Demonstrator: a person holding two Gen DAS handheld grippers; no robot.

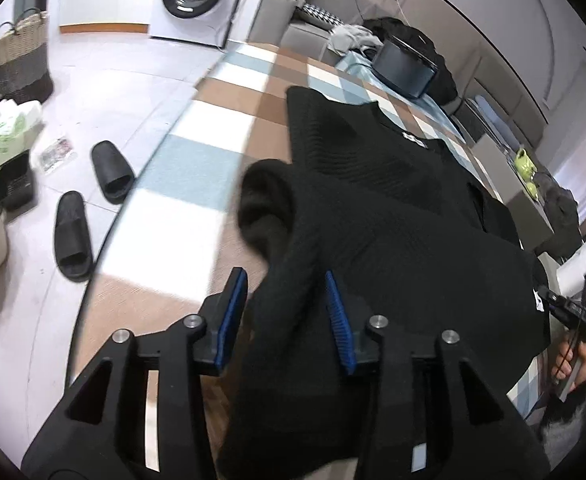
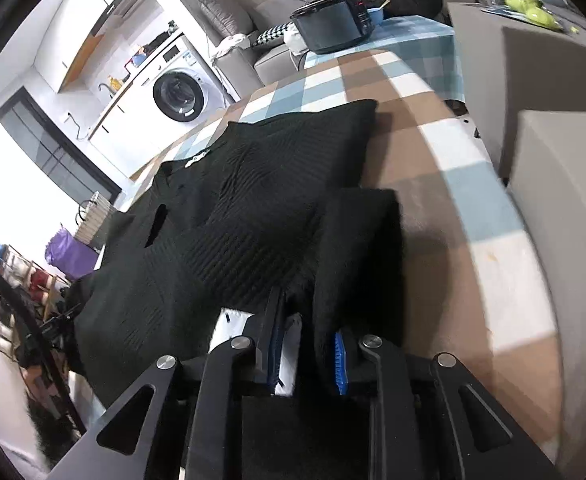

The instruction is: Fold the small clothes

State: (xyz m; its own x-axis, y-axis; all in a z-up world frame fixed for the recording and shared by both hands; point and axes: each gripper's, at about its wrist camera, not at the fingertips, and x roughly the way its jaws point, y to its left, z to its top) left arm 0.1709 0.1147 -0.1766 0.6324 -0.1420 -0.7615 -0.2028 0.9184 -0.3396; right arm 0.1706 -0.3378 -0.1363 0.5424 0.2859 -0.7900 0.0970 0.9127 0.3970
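Black sweater (image 1: 393,208) on checked cloth (image 1: 229,92); white neck label (image 1: 413,138) unreadable

Black garment (image 1: 393,216) lower hem hidden behind left gripper (image 1: 289,312); right gripper (image 2: 309,344) pad contact unclear; hand (image 1: 573,364) cut off at edge.

A black ribbed sweater (image 1: 393,208) lies on a counter cloth (image 1: 229,92) checked brown, pale blue and white; beside the counter, black slippers (image 1: 111,172) on white floor.
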